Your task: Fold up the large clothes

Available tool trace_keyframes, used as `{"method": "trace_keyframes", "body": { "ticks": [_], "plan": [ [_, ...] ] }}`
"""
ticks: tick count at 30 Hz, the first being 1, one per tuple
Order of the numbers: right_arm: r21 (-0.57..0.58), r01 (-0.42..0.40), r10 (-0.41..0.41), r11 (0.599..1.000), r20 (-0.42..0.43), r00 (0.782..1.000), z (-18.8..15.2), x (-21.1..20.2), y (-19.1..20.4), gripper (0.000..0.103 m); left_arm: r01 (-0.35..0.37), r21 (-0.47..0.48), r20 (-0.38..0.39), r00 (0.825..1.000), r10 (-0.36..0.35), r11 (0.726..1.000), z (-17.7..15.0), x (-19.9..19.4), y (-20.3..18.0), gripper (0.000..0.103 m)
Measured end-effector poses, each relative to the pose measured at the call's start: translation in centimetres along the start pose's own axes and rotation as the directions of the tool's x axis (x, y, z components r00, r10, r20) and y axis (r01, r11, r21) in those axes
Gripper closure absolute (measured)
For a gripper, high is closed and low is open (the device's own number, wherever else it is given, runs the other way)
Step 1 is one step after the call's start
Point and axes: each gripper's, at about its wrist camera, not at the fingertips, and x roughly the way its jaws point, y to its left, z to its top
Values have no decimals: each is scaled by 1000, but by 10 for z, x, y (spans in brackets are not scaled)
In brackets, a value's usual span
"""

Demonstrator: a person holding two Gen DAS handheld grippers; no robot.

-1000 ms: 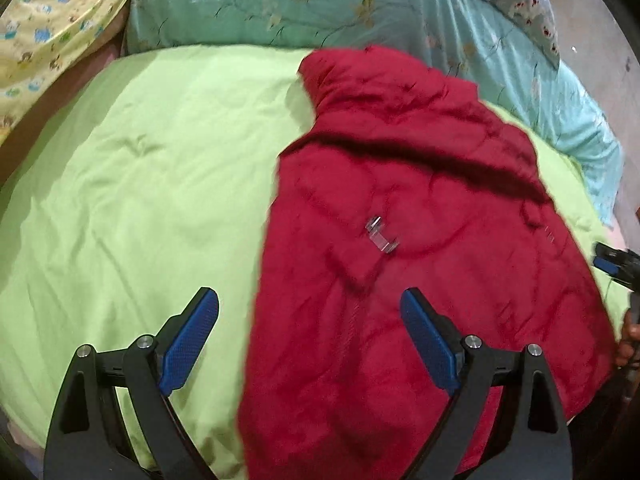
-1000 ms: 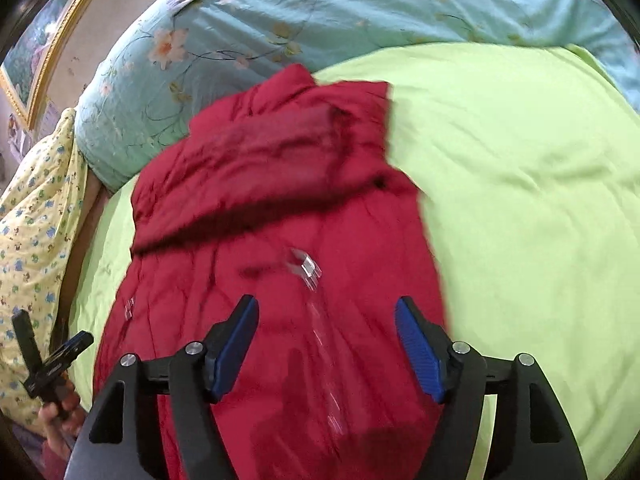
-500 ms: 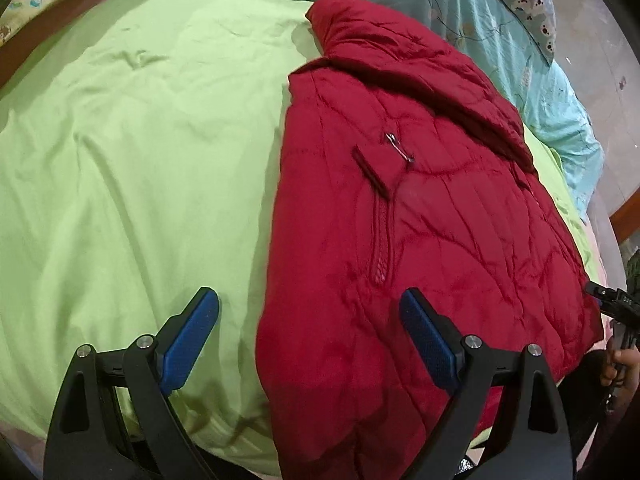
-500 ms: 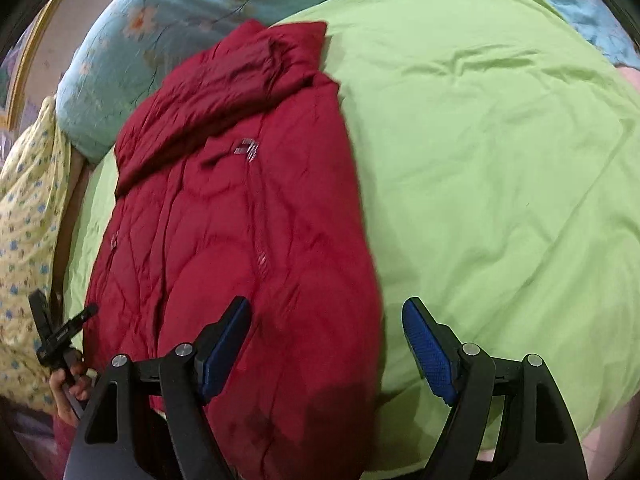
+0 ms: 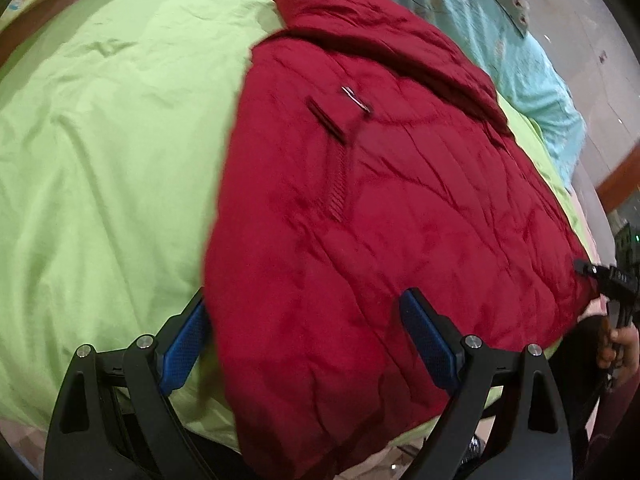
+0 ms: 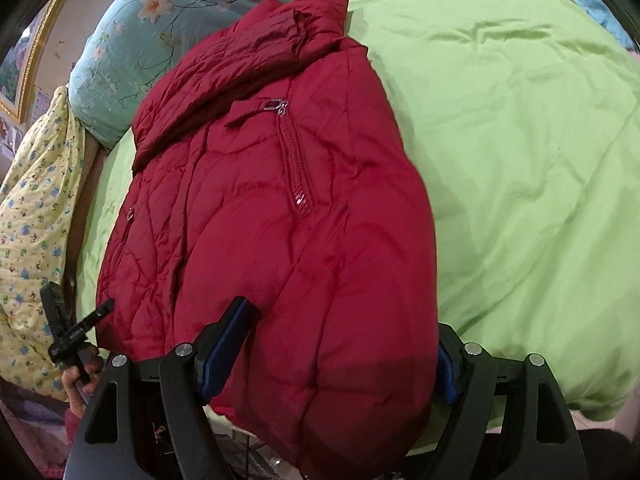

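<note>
A red quilted jacket point(image 5: 380, 208) lies folded lengthwise on a light green bedspread point(image 5: 104, 152), collar at the far end, a zip pocket on top. Its hem hangs over the bed's near edge. My left gripper point(image 5: 304, 344) is open, its fingers either side of the hem's left corner. In the right wrist view the jacket point(image 6: 280, 208) lies the same way, and my right gripper point(image 6: 340, 352) is open with its fingers either side of the hem's right part. The right finger is mostly hidden behind the cloth. Each gripper shows small in the other's view.
A teal floral pillow point(image 6: 168, 12) lies behind the collar. A yellow patterned quilt point(image 6: 32, 216) lies at the bed's left side. The green bedspread point(image 6: 520, 160) spreads wide on the right. The floor shows under the bed's near edge.
Both grippers have drawn back and down to the near edge of the bed, and now the jacket's hem lies between their open fingers. The jacket has not moved.
</note>
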Motion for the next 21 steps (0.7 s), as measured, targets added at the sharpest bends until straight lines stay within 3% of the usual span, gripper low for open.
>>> {"method": "trace_keyframes", "body": {
  "ticks": [2,4,6,8,11,14,21],
  "plan": [
    [3,-9,9,1000,1,1000,-1,-1,2,47,15,20,-2,1000,-15,1000,-2,0,-3,10],
    [7,-28,28,1000,9,1000,-1,-4,5,57,33,37,5,999,-33,999,-3,-3,-7,27],
    [5,-50,50,999,20,999,-1,-7,9,65,52,53,12,999,-52,997,-3,-10,-12,60],
    [-9,-85,85,996,41,995,0,-13,16,70,45,60,28,999,-46,997,-2,-19,-13,76],
    [-32,-155,157,987,71,985,3,-25,25,74,74,30,58,995,-76,997,0,-36,-13,84],
    [-57,-231,235,971,91,968,5,-34,31,76,57,40,96,994,-60,998,-2,-52,-22,86],
    [-75,-279,285,957,84,955,-1,-42,26,77,48,32,138,989,-52,998,-7,-77,-39,87]
  ]
}}
